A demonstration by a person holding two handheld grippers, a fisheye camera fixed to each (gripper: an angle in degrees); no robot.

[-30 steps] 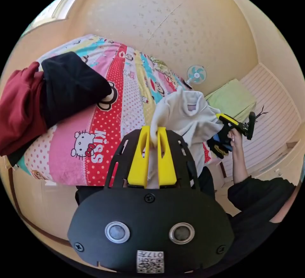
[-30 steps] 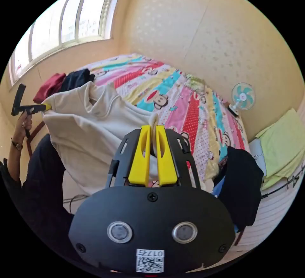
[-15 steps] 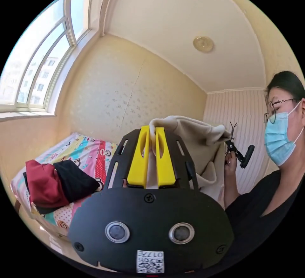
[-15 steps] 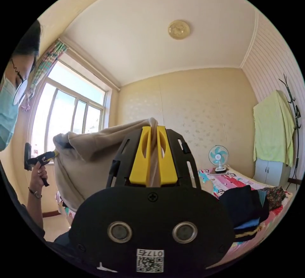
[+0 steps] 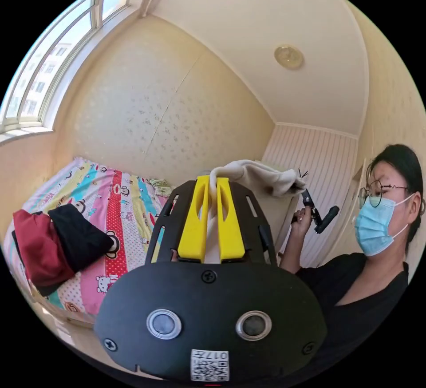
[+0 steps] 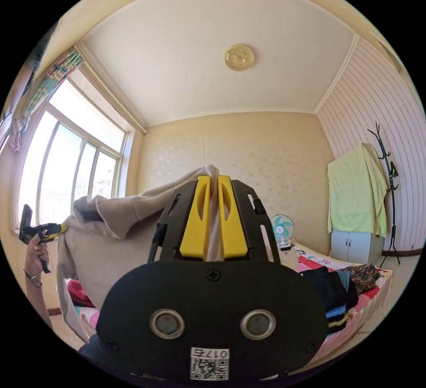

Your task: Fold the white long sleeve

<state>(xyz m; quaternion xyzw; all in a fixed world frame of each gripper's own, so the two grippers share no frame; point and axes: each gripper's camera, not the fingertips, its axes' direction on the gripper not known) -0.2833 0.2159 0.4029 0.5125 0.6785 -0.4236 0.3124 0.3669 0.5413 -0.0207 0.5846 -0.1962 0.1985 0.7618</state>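
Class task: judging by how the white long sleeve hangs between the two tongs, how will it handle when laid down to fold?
The white long sleeve sags between the left tongs and right tongs, so probably floppy. It drapes thickly, so likely bulky folds.

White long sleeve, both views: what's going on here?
A person holds the white long sleeve up in the air, stretched between two handheld grippers. The left gripper and the right gripper are each clamped on an edge of the fabric, and the garment hangs down between them. It is not on the bed yet; no fold is made.
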